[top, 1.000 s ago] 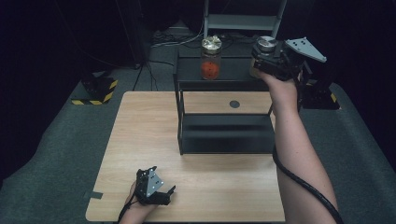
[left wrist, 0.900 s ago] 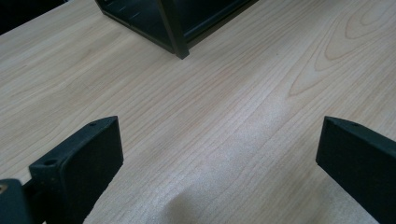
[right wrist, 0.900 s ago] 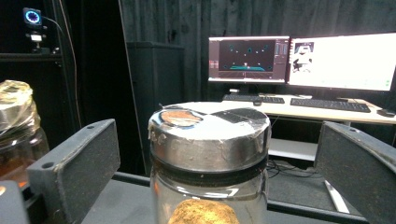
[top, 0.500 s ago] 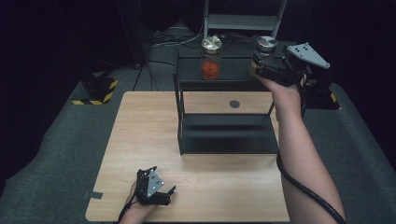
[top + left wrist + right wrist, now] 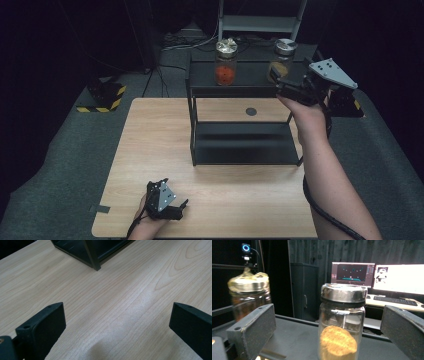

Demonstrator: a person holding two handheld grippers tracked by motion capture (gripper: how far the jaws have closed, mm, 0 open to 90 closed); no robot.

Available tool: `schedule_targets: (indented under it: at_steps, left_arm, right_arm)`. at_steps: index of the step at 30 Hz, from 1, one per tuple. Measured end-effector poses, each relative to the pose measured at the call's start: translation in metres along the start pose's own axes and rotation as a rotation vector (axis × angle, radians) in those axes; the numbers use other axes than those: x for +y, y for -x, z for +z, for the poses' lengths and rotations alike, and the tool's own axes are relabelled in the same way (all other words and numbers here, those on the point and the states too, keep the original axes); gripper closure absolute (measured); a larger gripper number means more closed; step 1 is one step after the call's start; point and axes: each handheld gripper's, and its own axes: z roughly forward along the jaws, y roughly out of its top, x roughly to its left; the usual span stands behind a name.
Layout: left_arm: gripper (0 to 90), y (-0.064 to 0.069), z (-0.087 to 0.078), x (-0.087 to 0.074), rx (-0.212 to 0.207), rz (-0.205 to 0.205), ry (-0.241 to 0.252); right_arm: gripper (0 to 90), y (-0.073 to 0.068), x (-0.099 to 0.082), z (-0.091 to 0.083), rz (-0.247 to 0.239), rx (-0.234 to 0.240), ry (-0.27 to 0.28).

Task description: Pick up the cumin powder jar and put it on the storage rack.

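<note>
Right, I see the glass jar, steel-lidded with a tan, grainy lump inside, standing on the black metal shelf between my right hand-held gripper's released jaws. Left hand-held gripper rests released on the pale woodgrain desk.

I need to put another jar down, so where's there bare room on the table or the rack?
The table is bare left of the rack, and in front of it, beside the left gripper. The rack's lower shelf is bare. On top, two jars and the right gripper crowd it.
</note>
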Motion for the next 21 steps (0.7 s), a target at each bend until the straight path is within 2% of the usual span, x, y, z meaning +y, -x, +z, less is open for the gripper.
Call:
schedule_targets:
  at_steps: [10,21]
  left_arm:
    - [0.9,0.000,0.000,-0.001,0.000,-0.004,0.005]
    - [0.9,0.000,0.000,-0.001,0.001,-0.005,0.005]
  right_arm:
    - [0.0,-0.009,-0.005,-0.032,-0.032,0.013,0.019]
    - [0.0,-0.015,-0.015,-0.054,-0.063,0.028,-0.003]
